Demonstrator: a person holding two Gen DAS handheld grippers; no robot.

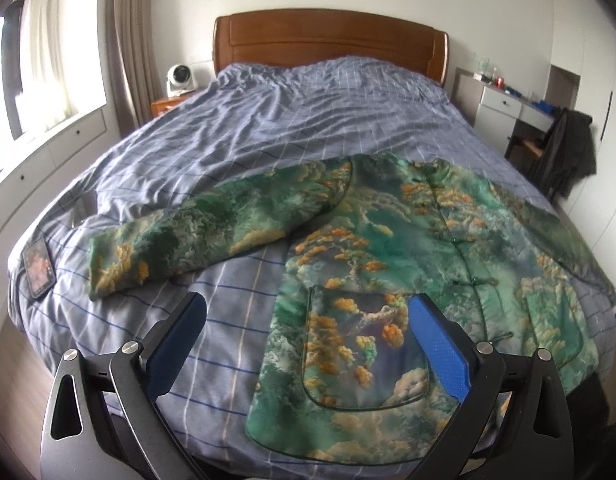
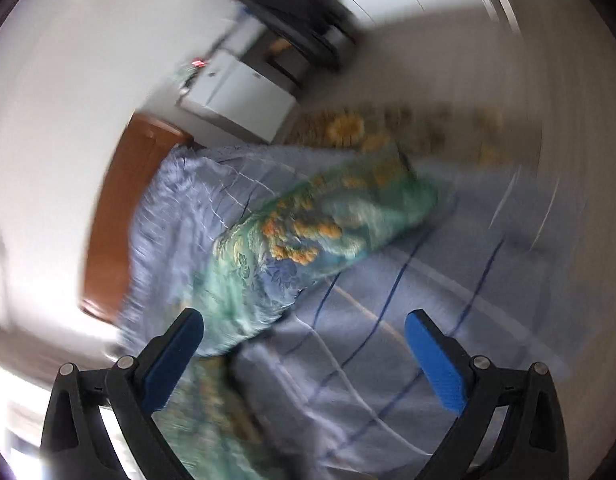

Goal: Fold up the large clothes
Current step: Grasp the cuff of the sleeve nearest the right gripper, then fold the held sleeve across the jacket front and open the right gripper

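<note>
Your left gripper (image 1: 308, 332) hangs with its blue pads spread wide and gripping nothing; the green printed jacket (image 1: 387, 264) lies flat on the blue checked bed (image 1: 268, 128) right ahead of it, hem corner and pocket between the fingers, one sleeve stretching off to the left. Your right gripper (image 2: 306, 344) is spread and empty too. In its blurred view, a sleeve of the jacket (image 2: 308, 224) lies ahead, nearer the left finger.

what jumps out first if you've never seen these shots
The green jacket printed with orange trees and clouds grabs the eye, spread flat and buttoned on the blue checked bedding, one sleeve stretched out to the left. Next comes the left claw, open above the jacket's hem. A phone lies near the bed's left edge, and the right-wrist view is smeared by motion blur.
</note>
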